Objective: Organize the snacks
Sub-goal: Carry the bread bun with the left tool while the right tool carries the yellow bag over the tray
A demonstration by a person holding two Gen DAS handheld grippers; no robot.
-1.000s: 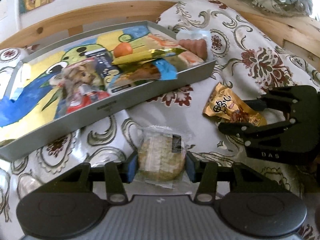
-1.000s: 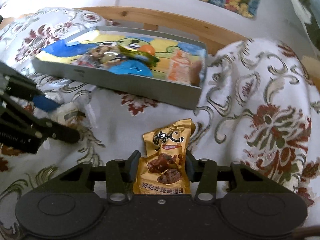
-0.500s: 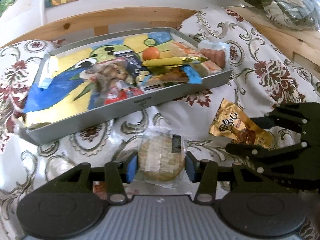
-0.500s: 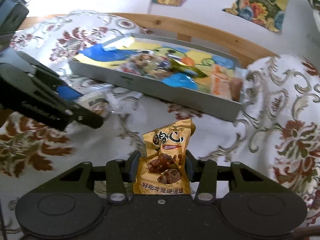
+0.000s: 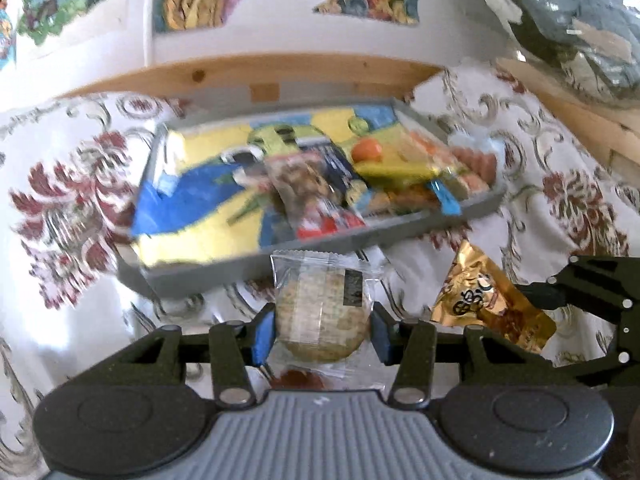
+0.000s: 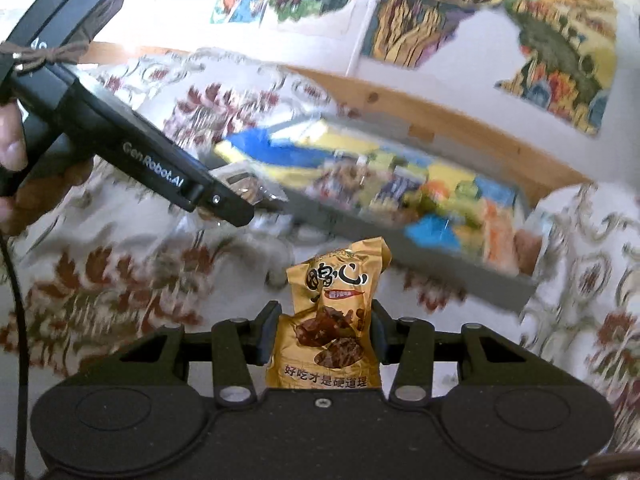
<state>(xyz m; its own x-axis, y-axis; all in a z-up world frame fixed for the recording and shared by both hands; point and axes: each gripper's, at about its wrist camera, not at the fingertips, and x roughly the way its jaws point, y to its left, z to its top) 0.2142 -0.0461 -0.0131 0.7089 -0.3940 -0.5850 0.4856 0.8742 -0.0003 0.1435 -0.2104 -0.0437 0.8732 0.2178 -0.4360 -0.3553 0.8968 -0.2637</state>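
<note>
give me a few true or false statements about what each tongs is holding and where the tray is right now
1. The left tongs grip a round cookie in a clear wrapper. True.
2. The right tongs are empty. False: they are shut on a gold snack packet.
3. The grey tray already has snacks lying in it. True.
4. The cookie is lying inside the tray. False: it is between the left tongs' fingers, in front of the tray's near wall.
5. The tray sits on a bare wooden table. False: it rests on a white cloth with red flowers.
</note>
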